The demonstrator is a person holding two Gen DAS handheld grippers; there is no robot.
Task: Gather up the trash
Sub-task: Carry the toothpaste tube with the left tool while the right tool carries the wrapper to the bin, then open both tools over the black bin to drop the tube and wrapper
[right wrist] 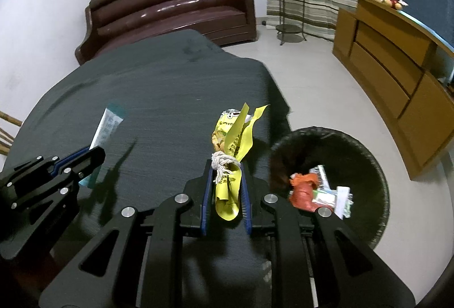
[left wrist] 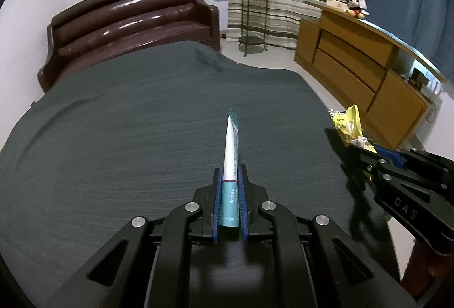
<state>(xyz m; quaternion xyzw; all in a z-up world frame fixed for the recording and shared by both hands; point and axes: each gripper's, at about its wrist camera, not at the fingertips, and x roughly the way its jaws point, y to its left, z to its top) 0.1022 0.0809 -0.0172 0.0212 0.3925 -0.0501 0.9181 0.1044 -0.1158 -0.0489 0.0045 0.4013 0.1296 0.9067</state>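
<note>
My left gripper (left wrist: 230,170) is shut on a white and teal tube (left wrist: 232,154), held above the dark cloth-covered table (left wrist: 127,123). It also shows in the right wrist view (right wrist: 95,156) with the tube (right wrist: 106,128) sticking forward. My right gripper (right wrist: 226,166) is shut on a crumpled yellow wrapper (right wrist: 232,143) tied with white string, also seen in the left wrist view (left wrist: 347,128). A black waste bin (right wrist: 369,154) stands on the floor right of the table, holding an orange bag (right wrist: 302,189) and white packets.
A dark brown sofa (left wrist: 133,21) stands behind the table. A wooden cabinet (left wrist: 354,67) runs along the right wall with a plush toy (left wrist: 356,7) on top. A metal plant stand (left wrist: 254,10) stands before striped curtains. Pale floor lies between table and cabinet.
</note>
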